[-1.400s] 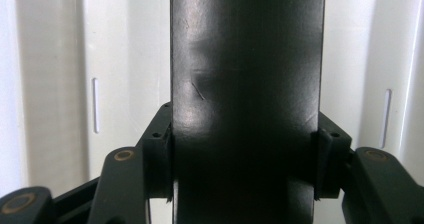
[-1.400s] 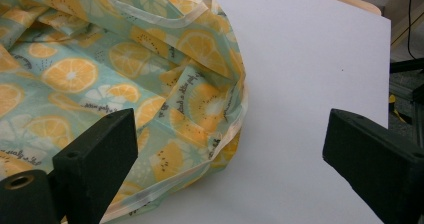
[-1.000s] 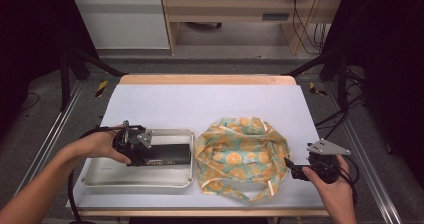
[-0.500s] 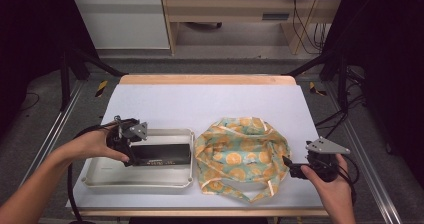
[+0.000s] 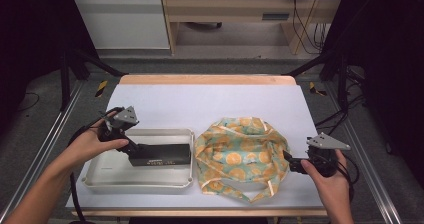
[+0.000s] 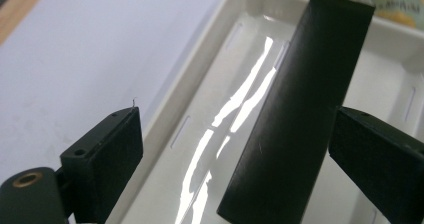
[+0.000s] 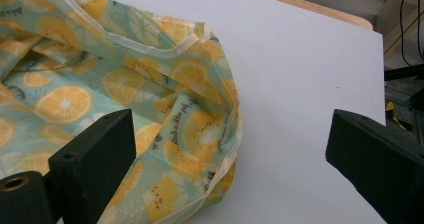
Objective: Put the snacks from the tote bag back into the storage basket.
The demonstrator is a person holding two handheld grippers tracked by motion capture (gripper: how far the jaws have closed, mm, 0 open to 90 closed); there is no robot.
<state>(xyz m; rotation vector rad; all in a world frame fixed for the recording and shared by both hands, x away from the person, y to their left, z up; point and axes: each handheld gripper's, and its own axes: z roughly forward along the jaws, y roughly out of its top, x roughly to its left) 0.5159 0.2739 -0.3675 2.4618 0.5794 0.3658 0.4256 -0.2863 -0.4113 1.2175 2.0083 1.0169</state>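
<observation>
Box: black, long, flat box [image 5: 162, 155] lying in the white tray [image 5: 107, 180] at the left of the table [image 5: 200, 101]; its far end points toward the bag.
Bag: fruit-print cloth bag [image 5: 242, 156] just right of the tray, crumpled, mouth loosely open upward.
Step in hand: judged to be the pick-up of the box from the tray, presumably for loading into the bag; box not yet lifted.
Left gripper [image 6: 235, 149]: jaws wide apart and straddling the near end of the box; the right-hand jaw sits against the box edge, the other stands clear of it over the tray rim. No grip made.
Right gripper [image 7: 230, 159]: jaws wide, holding nothing, set at the bag's right edge; one jaw over the cloth, the other over bare table. Contact with the cloth cannot be told.
Next move calls for: closing the left jaws squarely across the box's width, then lifting clear of the tray wall; the right gripper would need a pinch on the bag rim to keep the mouth open.
Risk: smooth box may slip or twist if caught off-centre.
</observation>
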